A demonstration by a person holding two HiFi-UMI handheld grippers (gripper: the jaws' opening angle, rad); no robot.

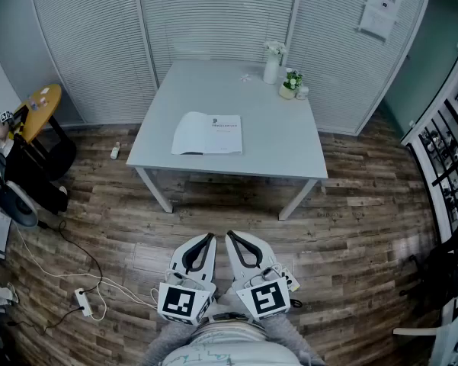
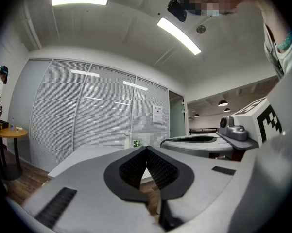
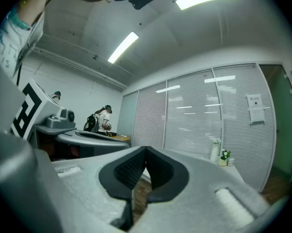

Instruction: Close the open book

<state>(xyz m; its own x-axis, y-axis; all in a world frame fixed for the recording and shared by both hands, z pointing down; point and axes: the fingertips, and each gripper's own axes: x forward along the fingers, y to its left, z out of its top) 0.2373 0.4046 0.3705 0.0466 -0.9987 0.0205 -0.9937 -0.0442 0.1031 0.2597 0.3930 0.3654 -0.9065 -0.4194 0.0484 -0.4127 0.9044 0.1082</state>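
Wood-plank floor [image 1: 366,219] spreads under a pale grey table [image 1: 289,143] that stands before a wall of white blinds [image 1: 213,14]. On the table's near left part lies the open book [image 1: 207,133], flat, pages up, well apart from both grippers. The left gripper [image 1: 210,237] and the right gripper [image 1: 230,235] sit side by side low over the floor, short of the table, each pointing level toward it. Each gripper's own view shows its jaws pressed together at the tips with nothing between them. A white vase [image 1: 272,63] stands near the table's far edge, with a small potted plant [image 1: 291,82] just beside it
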